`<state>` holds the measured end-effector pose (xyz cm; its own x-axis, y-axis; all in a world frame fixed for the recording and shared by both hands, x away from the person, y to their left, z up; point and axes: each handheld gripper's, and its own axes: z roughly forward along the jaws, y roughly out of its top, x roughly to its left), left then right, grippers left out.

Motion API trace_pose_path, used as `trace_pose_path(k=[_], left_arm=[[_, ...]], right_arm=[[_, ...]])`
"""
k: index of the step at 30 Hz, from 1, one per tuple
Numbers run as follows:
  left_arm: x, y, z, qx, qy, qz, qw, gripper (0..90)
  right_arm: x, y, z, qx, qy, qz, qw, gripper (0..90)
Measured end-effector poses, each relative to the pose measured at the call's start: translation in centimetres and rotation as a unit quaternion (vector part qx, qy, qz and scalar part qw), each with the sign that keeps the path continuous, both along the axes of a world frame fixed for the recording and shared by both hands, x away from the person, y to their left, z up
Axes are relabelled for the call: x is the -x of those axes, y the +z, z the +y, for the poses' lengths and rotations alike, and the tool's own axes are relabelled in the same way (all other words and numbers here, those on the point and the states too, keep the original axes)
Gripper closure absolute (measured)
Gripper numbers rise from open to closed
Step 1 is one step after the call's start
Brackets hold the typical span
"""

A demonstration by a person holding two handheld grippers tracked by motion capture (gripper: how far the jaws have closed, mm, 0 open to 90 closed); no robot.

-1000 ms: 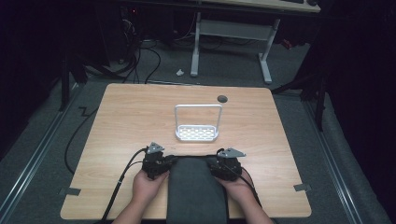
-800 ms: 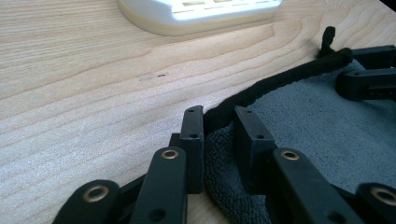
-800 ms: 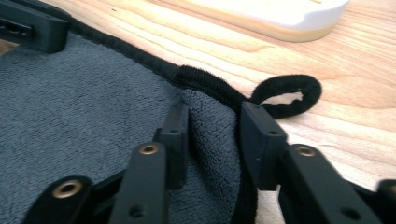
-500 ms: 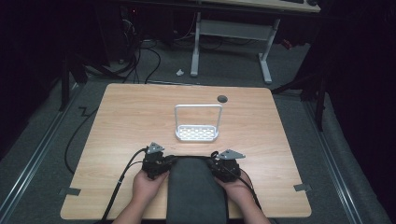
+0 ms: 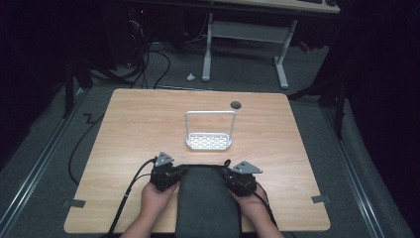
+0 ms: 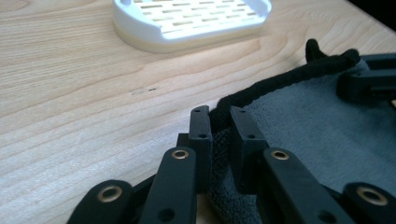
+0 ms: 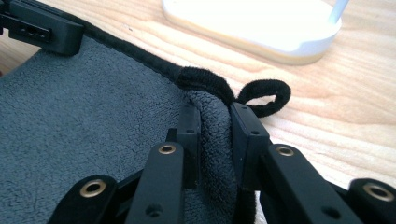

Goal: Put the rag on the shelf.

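Left gripper (image 5: pixel 172 174) sits at the near-centre of the wooden table (image 5: pixel 133 124), held in the person's left hand (image 5: pixel 156 199), with its jaws pinched on the far left corner of a dark grey towel (image 5: pixel 208 203). In the left gripper view the two black jaws stand close together with a fold of the towel's pile and its black hem pressed between them; they have just been closing on it. Right gripper (image 5: pixel 233 179), in the right hand (image 5: pixel 252 206), mirrors this at the towel's far right corner. In the right gripper view its jaws clamp the bunched cloth just below the hem, and a small black hanging loop (image 7: pixel 266 95) curls out beside the right jaw onto the bare wood. These jaws too have just been closing on the cloth.

Towel: lies flat between the two grippers, running from them toward the table's near edge and over it, as far as the dim high view allows. Its far edge spans straight from one gripper to the other.

White slotted tray (image 5: pixel 209 142) with a tall wire handle stands upright on the table beyond the towel, near it but apart. A dark round grommet (image 5: pixel 236 105) lies farther back, near the table's far edge. Black cables trail from the left gripper across the table's near left.
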<state>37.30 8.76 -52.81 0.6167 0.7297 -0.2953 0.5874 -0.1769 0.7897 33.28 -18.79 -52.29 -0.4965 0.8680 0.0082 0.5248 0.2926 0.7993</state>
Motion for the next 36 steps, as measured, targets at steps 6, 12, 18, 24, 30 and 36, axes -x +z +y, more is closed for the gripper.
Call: trace_pose_path(k=[6,12,18,24,30,36], left_arm=[[0.3,0.7,-0.3,0.006,0.002,-0.025,0.9997,80.3],[0.2,1.6,-0.1,0.027,0.01,-0.032,0.9991,80.7],[-0.1,2.9,-0.2,0.035,0.012,-0.049,0.9981,80.7],[-0.3,4.5,-0.3,0.037,0.009,-0.067,0.997,81.1],[-0.3,6.1,-0.3,0.039,0.012,-0.086,0.9954,81.2],[-0.5,7.6,-0.1,0.048,0.022,-0.106,0.993,81.2]], right_arm=[[0.4,0.6,-0.6,-0.018,-0.006,-0.013,0.9997,75.7],[0.6,1.6,-0.5,-0.025,-0.012,-0.044,0.9987,75.7],[0.3,2.5,-0.3,-0.026,-0.023,-0.058,0.9977,75.6],[-0.2,3.5,-0.3,-0.023,-0.022,-0.067,0.9973,75.7],[-0.4,4.8,-0.3,-0.034,-0.023,-0.08,0.9959,75.8],[-0.8,6.0,0.0,-0.035,-0.019,-0.096,0.9946,75.8]])
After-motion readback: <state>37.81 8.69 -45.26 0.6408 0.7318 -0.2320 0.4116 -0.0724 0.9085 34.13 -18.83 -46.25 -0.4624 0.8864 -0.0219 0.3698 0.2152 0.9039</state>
